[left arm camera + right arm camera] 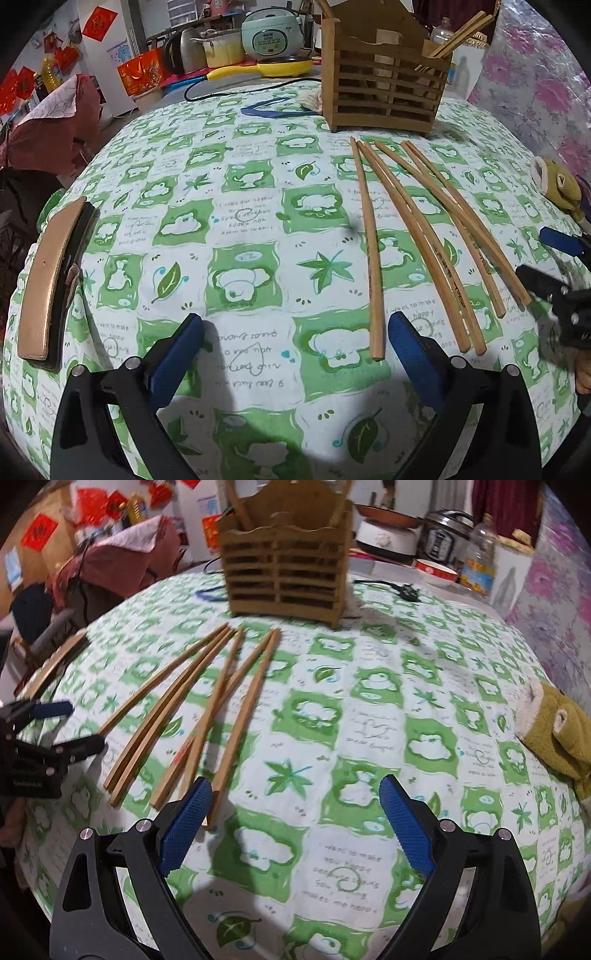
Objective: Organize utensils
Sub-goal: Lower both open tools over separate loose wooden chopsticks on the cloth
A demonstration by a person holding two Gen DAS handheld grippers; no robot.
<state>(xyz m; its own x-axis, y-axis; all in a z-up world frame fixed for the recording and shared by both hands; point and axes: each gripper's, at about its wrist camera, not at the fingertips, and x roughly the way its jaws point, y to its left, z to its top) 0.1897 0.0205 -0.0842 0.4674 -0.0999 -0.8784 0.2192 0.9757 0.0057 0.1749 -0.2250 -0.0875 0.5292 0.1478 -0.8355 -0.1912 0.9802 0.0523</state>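
While both grippers hover over the tablecloth [258,229] with nothing held, several risks stand out. The left gripper [295,354] has its jaws spread wide and empty, its right pad just beside the nearest of the loose chopsticks [424,236]. These lie fanned in front of the wooden holder [384,81], two crossing one another in the right wrist view. A grasp there would likely take two sticks or scatter the rest. The right gripper [295,819] is likewise released, its left pad over one stick's end. The soft cloth may let thin sticks roll from a closing pinch.
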